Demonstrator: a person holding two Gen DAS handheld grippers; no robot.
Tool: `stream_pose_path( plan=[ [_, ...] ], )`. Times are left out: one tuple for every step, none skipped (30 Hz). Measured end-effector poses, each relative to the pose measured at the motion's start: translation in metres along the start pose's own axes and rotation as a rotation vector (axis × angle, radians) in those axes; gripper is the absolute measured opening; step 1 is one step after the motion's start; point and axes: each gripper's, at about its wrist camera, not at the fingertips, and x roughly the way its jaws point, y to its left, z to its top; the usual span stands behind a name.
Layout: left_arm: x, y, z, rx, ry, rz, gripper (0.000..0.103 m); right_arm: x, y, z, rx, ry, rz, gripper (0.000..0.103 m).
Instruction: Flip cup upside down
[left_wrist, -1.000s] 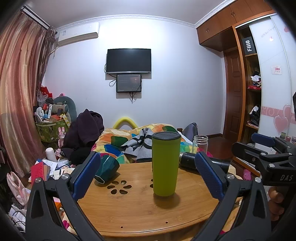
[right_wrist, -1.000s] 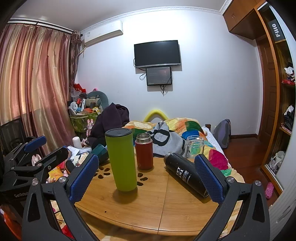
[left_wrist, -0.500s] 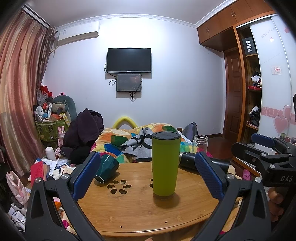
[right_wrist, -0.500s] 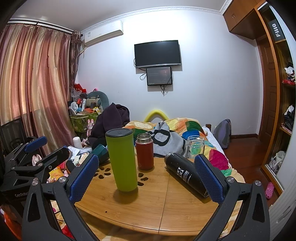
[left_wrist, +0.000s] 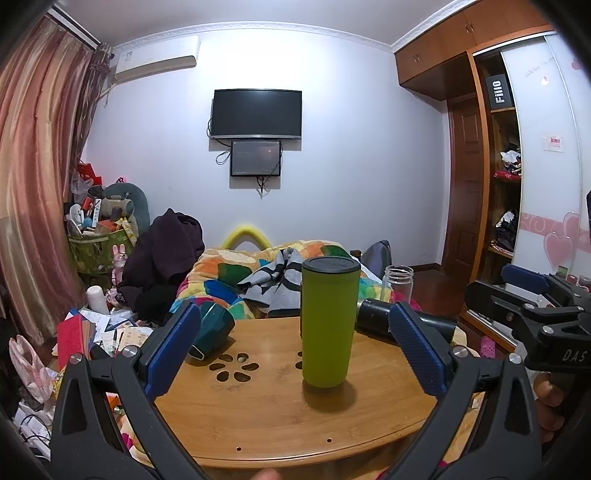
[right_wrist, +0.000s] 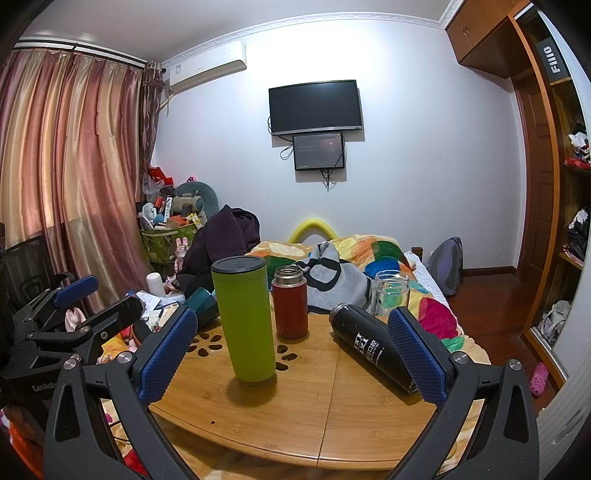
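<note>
Green cup (left_wrist: 330, 321) stood upright, dark lid on top, near the centre of the round wooden table (left_wrist: 258, 413); in the right wrist view it sat left of centre (right_wrist: 245, 319). Left gripper (left_wrist: 295, 350) was spread wide, blue pads either side of the cup in frame, grasping nothing. Right gripper (right_wrist: 293, 354) was likewise released and empty, short of the cup. Red flask (right_wrist: 290, 302) stood just behind the cup. Black bottle (right_wrist: 373, 347) lay on its side at centre right of the frame. Glass jar (right_wrist: 390, 291) stood behind it. Teal cup (left_wrist: 212, 328) lay tipped at the table's left edge.
</note>
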Motion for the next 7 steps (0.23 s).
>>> stream_pose_path(
  plan=[
    [-0.0002,-0.0007,-0.0002,0.001,0.0,-0.001,0.103,0.0,0.0002,0.0,0.0,0.0,0.0,0.103],
    [0.0001,0.0,0.0,-0.001,0.001,-0.003,0.103,0.0001,0.0007,0.0,0.0,0.0,0.0,0.103],
    [-0.0001,0.0001,0.0001,-0.002,0.001,-0.005,0.103,0.0,0.0,0.0,0.0,0.0,0.0,0.103],
    [-0.0004,0.0004,0.0002,-0.003,0.001,-0.009,0.103,0.0001,0.0002,-0.0001,-0.001,0.0,0.0,0.103],
    [-0.0009,0.0005,0.0004,-0.005,0.002,-0.009,0.103,0.0003,0.0007,-0.0001,0.0,0.0,0.0,0.103],
    [-0.001,0.0008,0.0007,-0.007,0.002,-0.009,0.103,0.0001,0.0,-0.0002,0.0,0.0,-0.001,0.103],
    [-0.0007,0.0012,0.0012,-0.009,0.003,-0.008,0.103,0.0001,0.0001,-0.0001,0.001,0.0,0.0,0.103]
  ],
)
